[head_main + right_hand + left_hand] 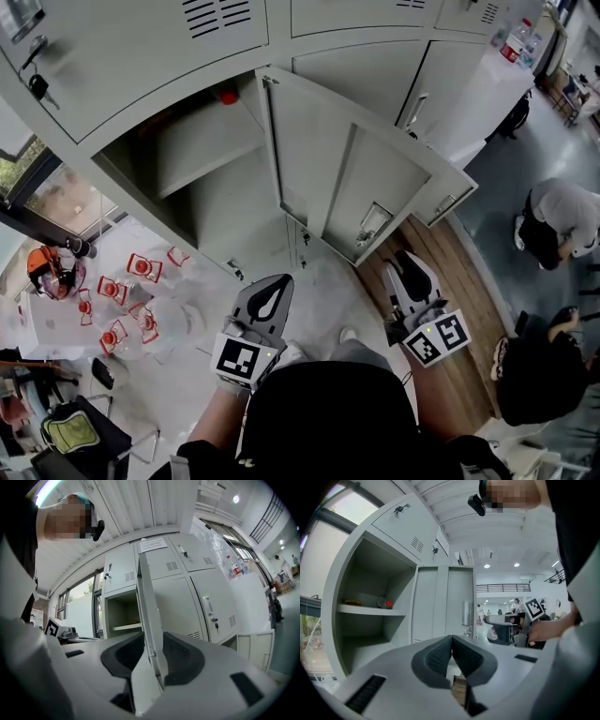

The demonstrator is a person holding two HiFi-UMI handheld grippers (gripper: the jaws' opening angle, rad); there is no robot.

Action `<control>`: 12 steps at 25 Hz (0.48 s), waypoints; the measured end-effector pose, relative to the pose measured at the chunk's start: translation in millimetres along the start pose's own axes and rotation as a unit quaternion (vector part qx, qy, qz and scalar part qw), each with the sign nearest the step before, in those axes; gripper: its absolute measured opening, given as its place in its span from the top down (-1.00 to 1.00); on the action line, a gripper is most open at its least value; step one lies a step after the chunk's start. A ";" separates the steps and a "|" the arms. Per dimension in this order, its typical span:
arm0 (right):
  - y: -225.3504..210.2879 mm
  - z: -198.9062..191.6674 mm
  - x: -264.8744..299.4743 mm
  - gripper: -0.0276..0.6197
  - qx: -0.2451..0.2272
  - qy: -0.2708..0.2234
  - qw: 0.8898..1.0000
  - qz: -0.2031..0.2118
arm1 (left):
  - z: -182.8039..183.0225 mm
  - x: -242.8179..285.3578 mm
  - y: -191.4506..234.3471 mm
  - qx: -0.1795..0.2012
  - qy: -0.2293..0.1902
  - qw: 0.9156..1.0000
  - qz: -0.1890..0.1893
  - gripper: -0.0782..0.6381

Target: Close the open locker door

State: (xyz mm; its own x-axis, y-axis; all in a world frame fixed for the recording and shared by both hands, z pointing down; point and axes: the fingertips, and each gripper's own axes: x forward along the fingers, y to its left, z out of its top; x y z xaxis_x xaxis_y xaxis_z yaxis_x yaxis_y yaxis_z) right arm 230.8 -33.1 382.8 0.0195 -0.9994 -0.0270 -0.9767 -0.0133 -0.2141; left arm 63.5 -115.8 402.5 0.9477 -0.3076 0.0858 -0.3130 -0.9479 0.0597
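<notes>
The grey locker door [347,178] stands swung out from its open compartment [202,178]. Inside, a shelf carries a small red-capped thing [228,96]. My right gripper [410,262] is at the door's free edge, below the latch [373,223]. In the right gripper view the door edge [150,620] runs between the jaws, and my right gripper [152,654] is shut on it, both pads tight against it. My left gripper [272,286] hangs in front of the compartment, shut on nothing. In the left gripper view my left gripper [452,641] has its pads meeting, and the door [445,602] is ahead.
Closed lockers [122,56] with keys surround the open one. A low white cabinet [497,84] with bottles stands at the right. Two people [562,220] crouch on the floor at the right. Red-and-white items [131,291] lie at the left, with a bag [70,431] below them.
</notes>
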 end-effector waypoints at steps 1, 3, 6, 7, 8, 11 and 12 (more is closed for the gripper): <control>-1.0 2.9 2.4 0.55 -0.003 0.000 1.000 0.007 | 1.4 2.8 -0.2 -0.001 -0.001 1.000 0.002 0.72; -3.9 8.7 8.0 0.53 -0.009 0.000 1.000 0.026 | 5.0 9.6 0.3 -0.004 -0.006 1.000 0.013 0.72; -10.0 16.6 17.2 0.53 -0.012 0.000 0.998 0.062 | 10.4 19.3 -0.9 -0.006 -0.014 0.999 0.037 0.72; -11.5 18.8 20.5 0.53 -0.013 0.000 0.997 0.074 | 12.0 21.6 -1.3 -0.006 -0.015 0.999 0.044 0.72; -12.6 21.0 23.7 0.53 -0.013 0.000 0.996 0.087 | 13.3 23.6 -1.6 -0.006 -0.016 0.999 0.051 0.72; -14.6 26.6 32.1 0.53 -0.014 -0.001 0.992 0.125 | 13.4 28.7 -3.0 -0.003 -0.011 0.997 0.071 0.72; -15.8 27.8 33.7 0.53 -0.013 -0.001 0.990 0.138 | 10.8 29.7 -3.6 -0.004 -0.004 0.997 0.080 0.72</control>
State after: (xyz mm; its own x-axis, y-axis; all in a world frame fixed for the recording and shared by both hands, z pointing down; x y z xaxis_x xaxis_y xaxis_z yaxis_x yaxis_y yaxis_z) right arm 252.9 -65.7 358.1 -0.2476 -0.9653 -0.0836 -0.9503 0.2587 -0.1731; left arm 93.5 -122.4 394.1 0.8862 -0.4550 0.0873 -0.4603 -0.8861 0.0536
